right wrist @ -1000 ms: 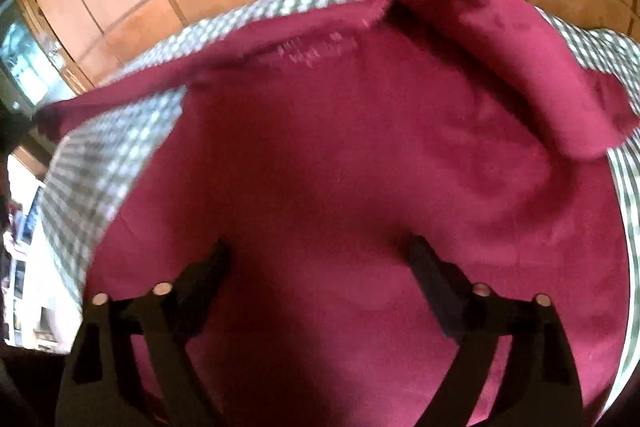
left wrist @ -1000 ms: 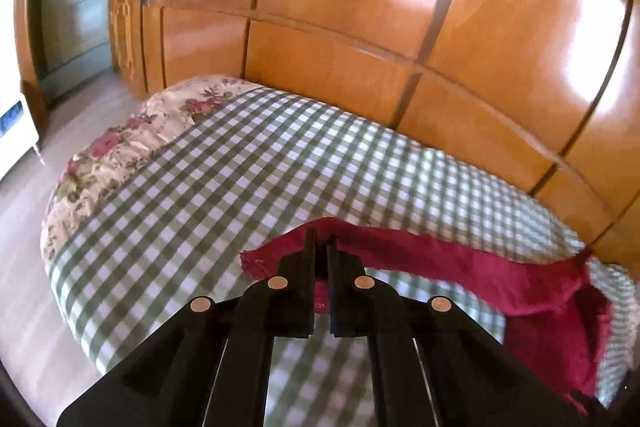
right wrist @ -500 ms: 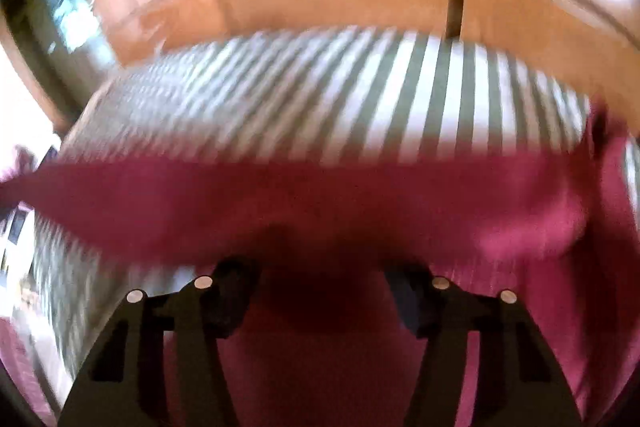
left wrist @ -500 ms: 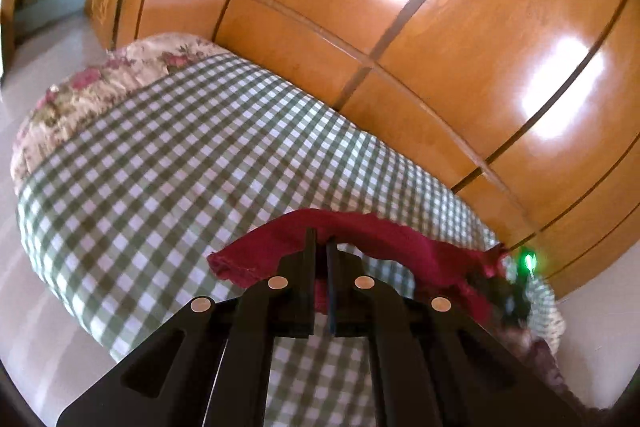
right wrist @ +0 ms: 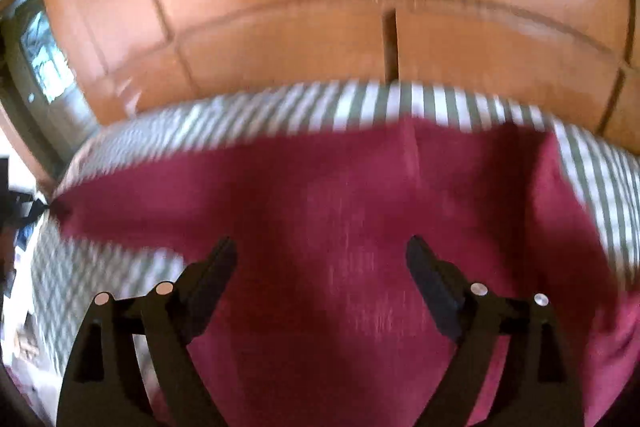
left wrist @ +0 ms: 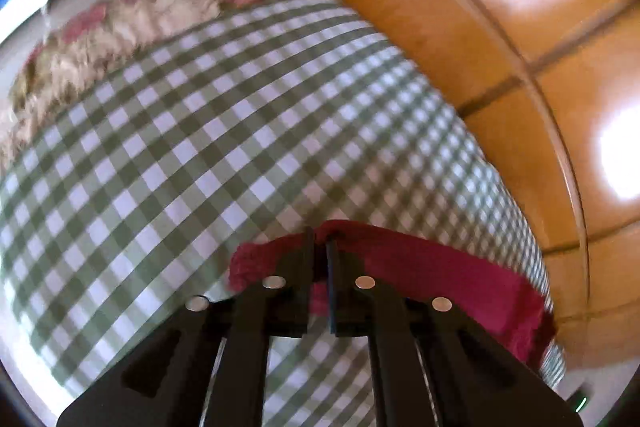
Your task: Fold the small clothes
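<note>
A dark red garment [right wrist: 360, 187] lies spread on the green-and-white checked cover [right wrist: 400, 103]. In the right wrist view my right gripper [right wrist: 320, 251] hovers over its middle; the jaws are opening wide and pinch nothing. In the left wrist view the garment's edge [left wrist: 432, 267] stretches as a red band across the checked cover [left wrist: 180, 147]. My left gripper [left wrist: 321, 247] holds that edge at its tips, low over the cover. Its jaws are starting to open, with a thin gap and the cloth still between them. Both views are blurred by motion.
A glossy wooden panelled wall [left wrist: 480, 7] runs close behind the bed, also filling the top of the right wrist view [right wrist: 260, 7]. A floral quilt [left wrist: 120, 23] covers the bed's far end. Bare floor [left wrist: 24, 35] lies beyond it.
My left gripper has dropped closer to the checked cover with the red edge and has rolled. The right jaws narrowed, then spread again while sliding across the garment, which now lies flatter.
</note>
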`<state>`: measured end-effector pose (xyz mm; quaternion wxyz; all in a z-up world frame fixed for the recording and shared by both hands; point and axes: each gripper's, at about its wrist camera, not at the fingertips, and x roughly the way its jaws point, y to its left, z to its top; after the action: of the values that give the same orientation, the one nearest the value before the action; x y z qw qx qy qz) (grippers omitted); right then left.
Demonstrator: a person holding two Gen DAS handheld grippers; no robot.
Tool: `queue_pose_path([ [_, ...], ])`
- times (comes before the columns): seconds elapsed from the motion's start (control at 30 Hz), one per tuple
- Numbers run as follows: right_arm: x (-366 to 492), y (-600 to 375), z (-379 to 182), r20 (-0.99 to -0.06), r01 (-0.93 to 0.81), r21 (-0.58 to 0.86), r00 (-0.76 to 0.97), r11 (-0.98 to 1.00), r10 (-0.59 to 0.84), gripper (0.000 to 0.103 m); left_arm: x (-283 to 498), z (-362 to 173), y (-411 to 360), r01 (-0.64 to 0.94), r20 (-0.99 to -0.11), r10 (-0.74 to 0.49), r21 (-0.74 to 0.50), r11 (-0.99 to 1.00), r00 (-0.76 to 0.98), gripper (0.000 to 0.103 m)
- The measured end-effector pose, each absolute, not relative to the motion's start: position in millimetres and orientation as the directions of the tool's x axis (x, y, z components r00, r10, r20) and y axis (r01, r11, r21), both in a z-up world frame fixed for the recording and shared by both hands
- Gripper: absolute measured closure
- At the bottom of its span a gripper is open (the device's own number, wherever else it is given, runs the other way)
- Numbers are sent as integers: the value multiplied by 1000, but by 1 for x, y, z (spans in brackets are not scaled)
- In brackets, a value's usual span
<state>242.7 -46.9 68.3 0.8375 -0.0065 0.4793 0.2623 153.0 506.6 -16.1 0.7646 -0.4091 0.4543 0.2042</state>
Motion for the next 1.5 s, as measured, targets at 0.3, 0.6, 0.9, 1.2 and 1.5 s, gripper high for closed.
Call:
queue_pose_path([
  [0.3, 173, -63, 58, -813, -423, 319, 337, 848, 474, 14, 99, -28, 530, -757, -844, 68, -438, 485, 532, 28],
  [0.6, 140, -59, 57, -830, -423, 327, 299, 845, 471, 14, 110, -48, 494, -639, -783, -35, -532, 555, 621, 85],
  [0.9, 111, -50, 46, -839, -445, 354, 237, 823, 489, 11, 127, -5, 484, -648, -770, 112, -437, 624, 628, 98],
  [1.2, 106, -55, 47, -831, -447, 355, 252, 821, 496, 6, 135, 1, 401, -613, -779, 140, -354, 706, 611, 31],
  [1.5, 112, -193, 89, -781, -184, 404, 441, 896, 442, 18, 107, 15, 200, -139, -698, -159, -350, 927, 698, 31],
])
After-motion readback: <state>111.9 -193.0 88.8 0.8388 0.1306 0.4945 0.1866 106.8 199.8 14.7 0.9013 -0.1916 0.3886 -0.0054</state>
